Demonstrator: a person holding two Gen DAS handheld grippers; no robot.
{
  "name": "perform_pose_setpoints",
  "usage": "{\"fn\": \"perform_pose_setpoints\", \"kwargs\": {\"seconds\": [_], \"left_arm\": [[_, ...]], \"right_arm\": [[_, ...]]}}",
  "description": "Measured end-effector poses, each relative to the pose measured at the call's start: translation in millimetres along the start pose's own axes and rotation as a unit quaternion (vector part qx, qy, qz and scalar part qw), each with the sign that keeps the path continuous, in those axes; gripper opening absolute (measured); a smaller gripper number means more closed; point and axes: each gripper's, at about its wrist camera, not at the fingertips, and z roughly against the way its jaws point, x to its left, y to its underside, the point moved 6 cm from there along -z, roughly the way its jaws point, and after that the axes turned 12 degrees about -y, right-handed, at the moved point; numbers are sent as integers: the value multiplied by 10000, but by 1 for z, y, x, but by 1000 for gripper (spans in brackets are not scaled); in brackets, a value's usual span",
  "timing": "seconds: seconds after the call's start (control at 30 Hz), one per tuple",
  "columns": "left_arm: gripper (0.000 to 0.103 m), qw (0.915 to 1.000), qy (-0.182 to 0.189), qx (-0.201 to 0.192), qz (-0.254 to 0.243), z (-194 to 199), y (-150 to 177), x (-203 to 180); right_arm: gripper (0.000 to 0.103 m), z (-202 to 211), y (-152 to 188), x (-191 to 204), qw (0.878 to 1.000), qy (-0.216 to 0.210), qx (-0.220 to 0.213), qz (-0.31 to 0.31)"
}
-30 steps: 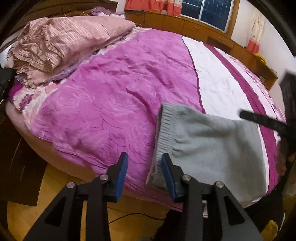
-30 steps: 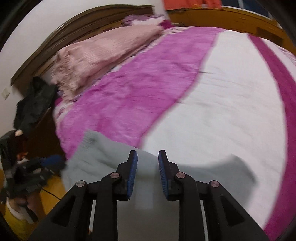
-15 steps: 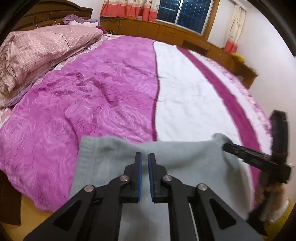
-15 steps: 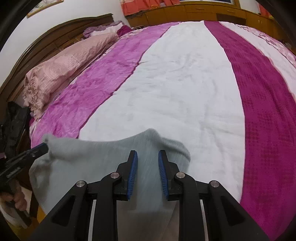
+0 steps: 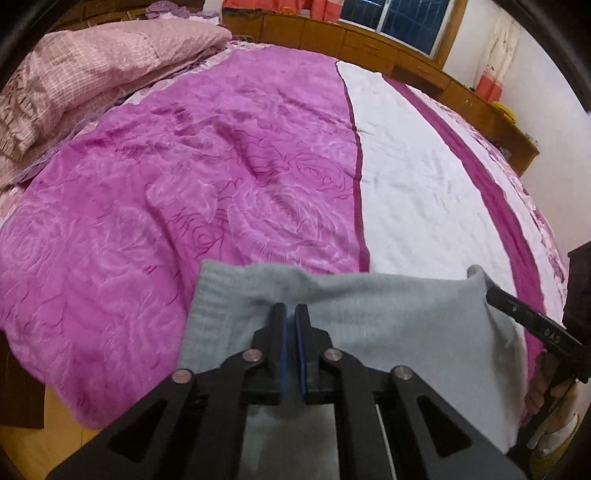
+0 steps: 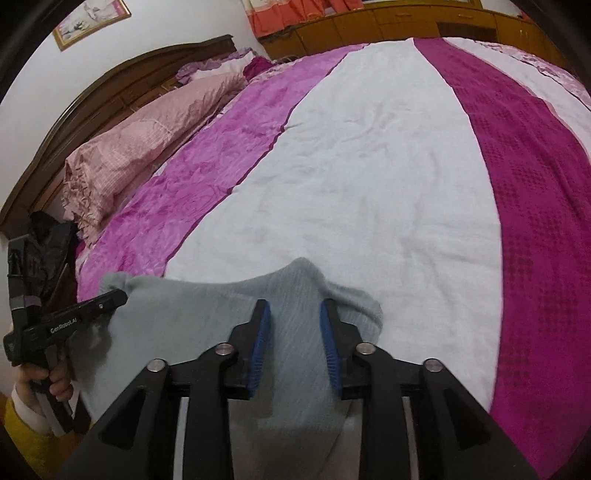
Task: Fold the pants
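Near edge of grey pants [image 5: 369, 325] hidden beneath left claw [image 5: 290, 314] body, running off bottom of left wrist view. Right claw [image 5: 532, 317] cut by right edge there, tips buried in cloth corner. In right wrist view, lower pants [image 6: 192, 325] lost under right claw [image 6: 294, 314] frame. Left claw [image 6: 110, 297] tips concealed by bunched fabric; hand [image 6: 51, 380] mostly out of frame. Dark bundle [image 6: 51, 236] by headboard [image 6: 110, 92] too murky to identify. Far end of bed [image 6: 369, 166] cropped.

Indoor artificial light, even and fairly bright; window [image 5: 399, 22] dark. Soft shadows only. Strong fisheye bending, black vignette at corners. Slight softness near; bedspread [image 5: 221, 166] sheen, no harsh glare.
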Motion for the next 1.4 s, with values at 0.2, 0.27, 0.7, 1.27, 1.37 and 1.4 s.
{"fn": "perform_pose_setpoints", "kwargs": {"seconds": [0.2, 0.27, 0.7, 1.27, 1.37, 1.4], "left_arm": [[9, 9998, -128, -94, -116, 42, 21, 5], [9, 9997, -152, -163, -134, 55, 30, 6], [13, 9979, -465, -142, -418, 59, 85, 3], [19, 9984, -239, -26, -508, 69, 98, -17], [19, 9976, -189, 39, -659, 67, 104, -29], [19, 9973, -206, 42, -705, 66, 105, -32]], "right_arm": [[39, 38, 17, 23, 9996, 231, 118, 118], [39, 51, 27, 29, 9993, 311, 173, 137], [39, 70, 105, 37, 9973, 526, 402, -303], [50, 55, 122, 17, 9957, -61, 318, -873], [50, 54, 120, 21, 9952, 4, 287, -937], [50, 55, 120, 21, 9947, 31, 254, -996]]}}
